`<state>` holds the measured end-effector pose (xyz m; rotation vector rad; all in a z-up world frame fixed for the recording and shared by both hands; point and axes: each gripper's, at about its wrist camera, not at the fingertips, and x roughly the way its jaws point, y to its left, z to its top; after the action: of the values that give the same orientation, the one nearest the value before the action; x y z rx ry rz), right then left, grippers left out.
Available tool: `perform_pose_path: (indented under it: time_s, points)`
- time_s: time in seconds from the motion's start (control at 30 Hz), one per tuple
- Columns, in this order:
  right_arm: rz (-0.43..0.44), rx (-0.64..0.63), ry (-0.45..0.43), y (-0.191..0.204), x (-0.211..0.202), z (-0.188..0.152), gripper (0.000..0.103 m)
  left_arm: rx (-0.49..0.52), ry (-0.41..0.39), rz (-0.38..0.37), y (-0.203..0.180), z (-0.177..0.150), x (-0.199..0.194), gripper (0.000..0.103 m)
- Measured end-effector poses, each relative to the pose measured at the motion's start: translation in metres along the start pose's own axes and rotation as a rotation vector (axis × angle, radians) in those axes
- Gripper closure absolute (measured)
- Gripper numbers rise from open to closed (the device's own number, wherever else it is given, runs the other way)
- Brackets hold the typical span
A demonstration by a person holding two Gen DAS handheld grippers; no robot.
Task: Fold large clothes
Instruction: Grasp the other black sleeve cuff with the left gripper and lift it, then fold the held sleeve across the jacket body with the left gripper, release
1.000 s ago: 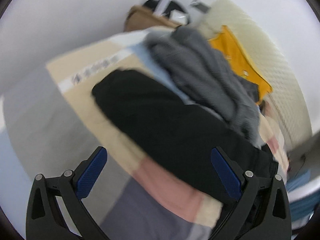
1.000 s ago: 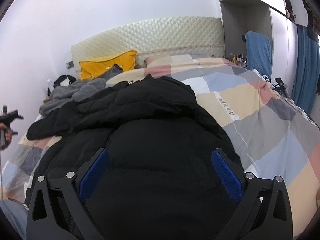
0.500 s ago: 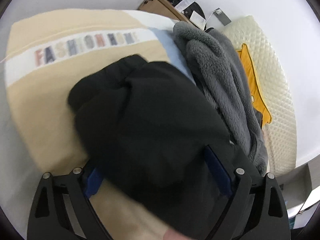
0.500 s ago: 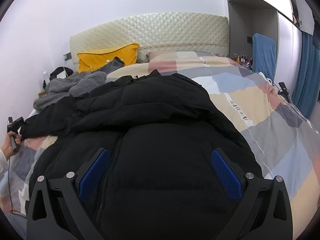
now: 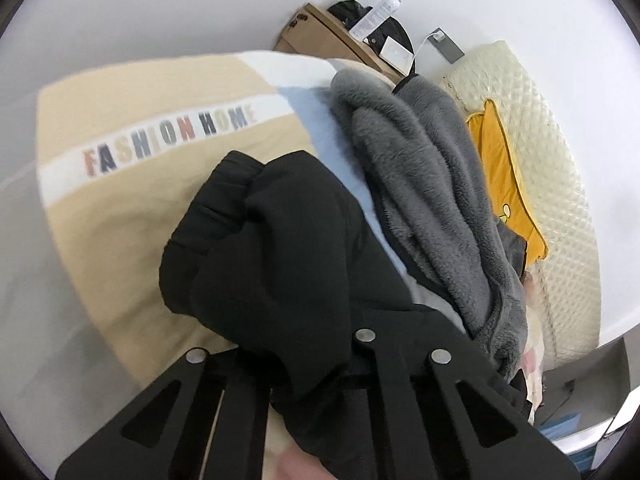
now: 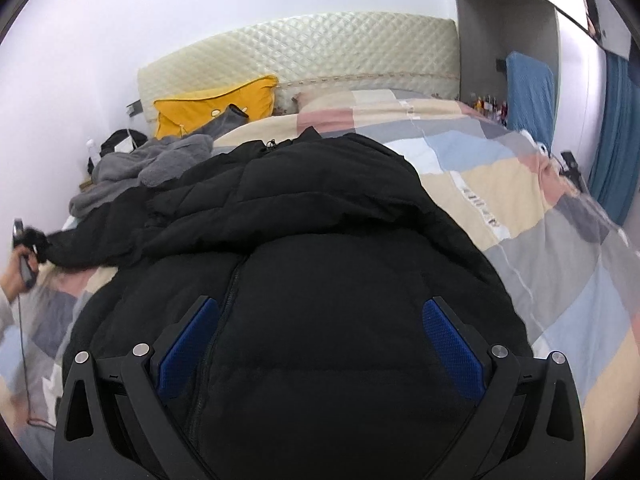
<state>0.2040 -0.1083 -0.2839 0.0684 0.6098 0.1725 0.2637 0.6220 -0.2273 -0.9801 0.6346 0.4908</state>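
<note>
Since a second ago your left tool (image 5: 320, 368) has dropped onto the sleeve end of the black puffer jacket (image 6: 320, 280) and its jaws have come together, clamped on a bunch of that black fabric; the blue pads no longer show. Your right tool (image 6: 320, 344) has hardly shifted: its jaws stand wide apart, hovering over the jacket's lower body with nothing gripped.

You have the jacket lying flat on the bed's patchwork duvet (image 6: 540, 240), long axis running from 6 o'clock up to 12 in the right wrist view, collar toward the quilted headboard (image 6: 320, 52), zip front up. Its one sleeve stretches out toward 9 o'clock, where your left hand (image 6: 12, 280) holds it.

On the duvet's white band, at 10 o'clock in the left wrist view, you can read "FASHION HOME" (image 5: 168, 136). A grey fleece garment (image 5: 420, 184) lies at 1 o'clock, beside a yellow pillow (image 5: 504, 184).
</note>
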Motion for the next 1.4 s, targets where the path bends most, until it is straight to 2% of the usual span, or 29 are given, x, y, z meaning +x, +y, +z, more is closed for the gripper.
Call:
perform_pose_path:
  time_s: [0.1, 0.27, 0.43, 0.57, 0.87, 1.03, 1.13, 1.4]
  points:
    - [0.036, 0.0, -0.01, -0.001, -0.007, 0.001, 0.0, 0.028, -0.033, 0.001, -0.02, 0.003, -0.027, 0.098]
    - [0.054, -0.018, -0.023, -0.011, -0.021, 0.0, 0.0, 0.118, -0.056, 0.049, -0.063, 0.004, -0.07, 0.098]
    - [0.114, 0.009, -0.054, -0.026, -0.038, 0.005, 0.0, 0.201, -0.112, 0.079, -0.117, -0.005, -0.117, 0.098]
    - [0.124, -0.05, -0.088, -0.028, -0.044, 0.017, 0.0, 0.243, -0.17, 0.072, -0.16, -0.021, -0.151, 0.098]
    - [0.125, -0.121, -0.131, -0.071, -0.043, 0.03, 0.0, 0.406, -0.233, 0.053, -0.267, -0.077, -0.206, 0.098]
    - [0.137, -0.126, -0.159, -0.094, -0.047, 0.037, 0.0, 0.526, -0.251, -0.006, -0.328, -0.122, -0.226, 0.098]
    - [0.159, -0.08, -0.171, -0.108, -0.051, 0.037, 0.0, 0.62, -0.242, -0.034, -0.362, -0.153, -0.231, 0.098]
    - [0.187, 0.004, -0.199, -0.136, -0.063, 0.039, 0.0, 0.767, -0.195, -0.105, -0.441, -0.229, -0.216, 0.098]
